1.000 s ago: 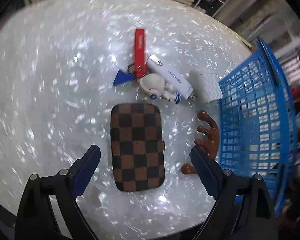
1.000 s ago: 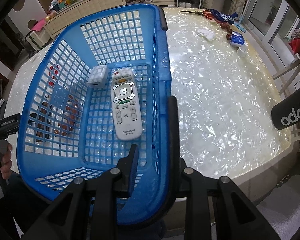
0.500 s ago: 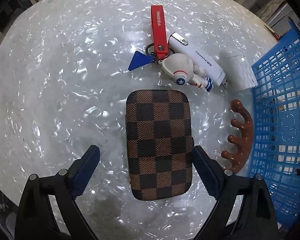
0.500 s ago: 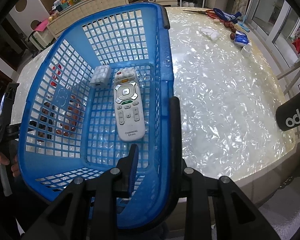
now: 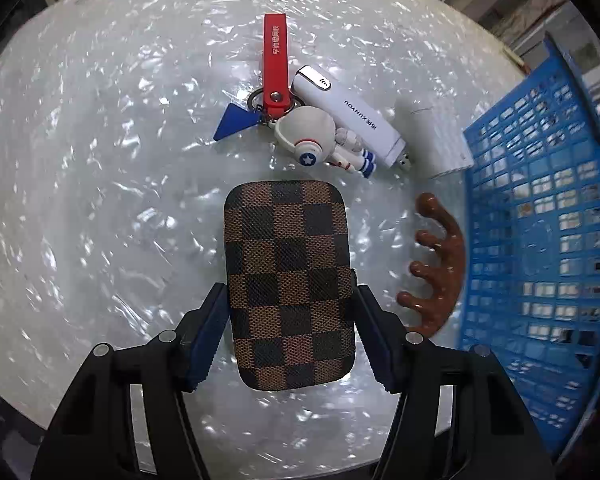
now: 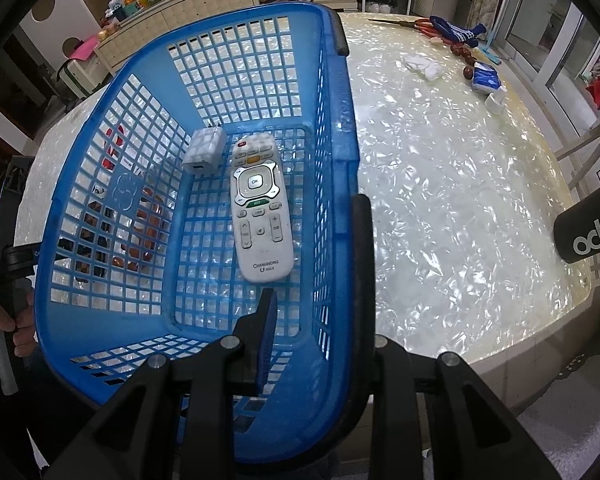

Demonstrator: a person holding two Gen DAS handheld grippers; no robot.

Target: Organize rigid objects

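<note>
Checkered case [image 5: 290,284] between left gripper [image 5: 290,336] fingers, both pads touching its sides

We see the case [image 5: 290,280] at the table's [image 5: 100,200] centre, keychain [image 5: 292,120] at twelve o'clock, comb [image 5: 440,272] at three, basket [image 5: 540,240] beyond it. In the basket lie a remote [image 6: 260,212] and, at its eleven o'clock, a charger [image 6: 204,152].
</note>
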